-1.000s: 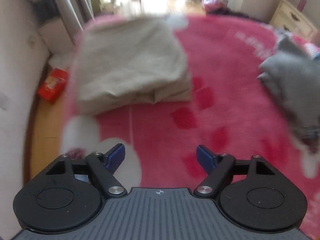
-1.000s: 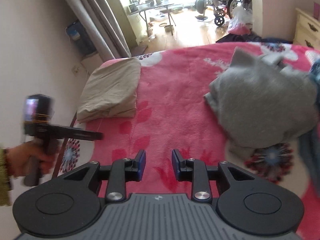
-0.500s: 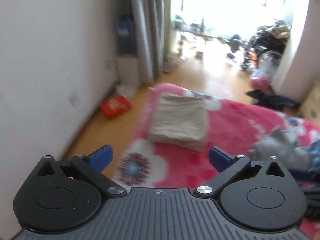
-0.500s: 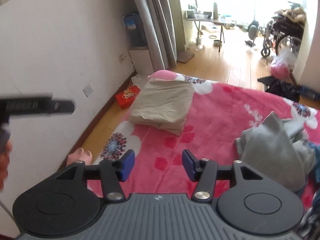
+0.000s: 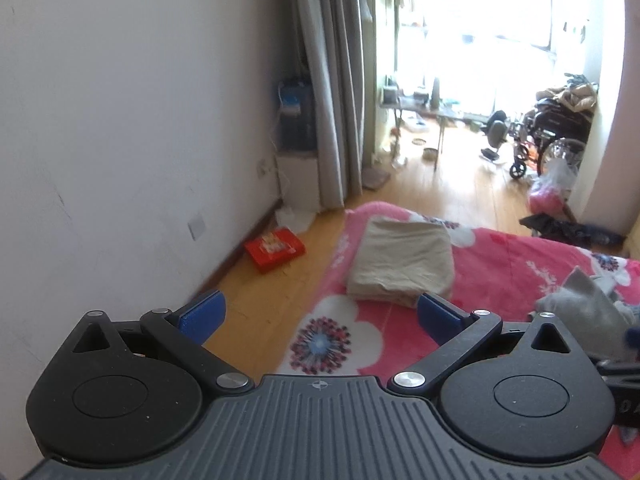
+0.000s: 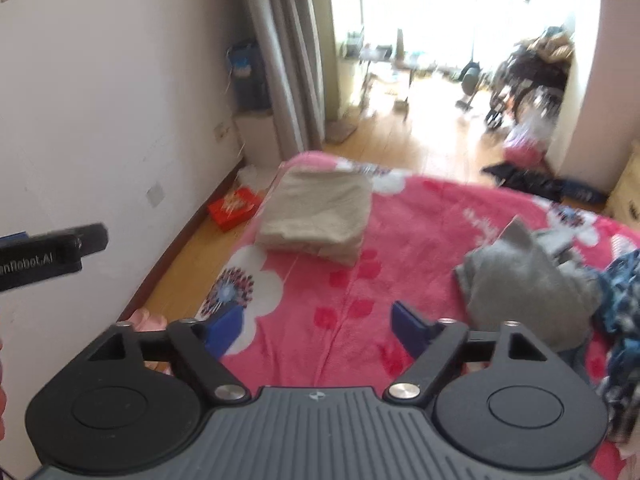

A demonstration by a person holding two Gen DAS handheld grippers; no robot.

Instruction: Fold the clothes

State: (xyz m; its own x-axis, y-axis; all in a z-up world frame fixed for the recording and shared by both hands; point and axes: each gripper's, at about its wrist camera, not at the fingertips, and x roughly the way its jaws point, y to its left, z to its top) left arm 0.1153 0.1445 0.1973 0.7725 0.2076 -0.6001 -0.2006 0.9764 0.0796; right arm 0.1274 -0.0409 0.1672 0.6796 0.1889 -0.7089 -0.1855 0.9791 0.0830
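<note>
The red box sits on the floor at left, the folded tan cloth rests on the pink bed, and both the left claw and right claw have just spread wide and lifted away empty, so the gray garment, maybe a sweater, likely comes next.

Home bedroom: bed with pink floral blanket, grey curtains, wood floor, wheelchair.
</note>
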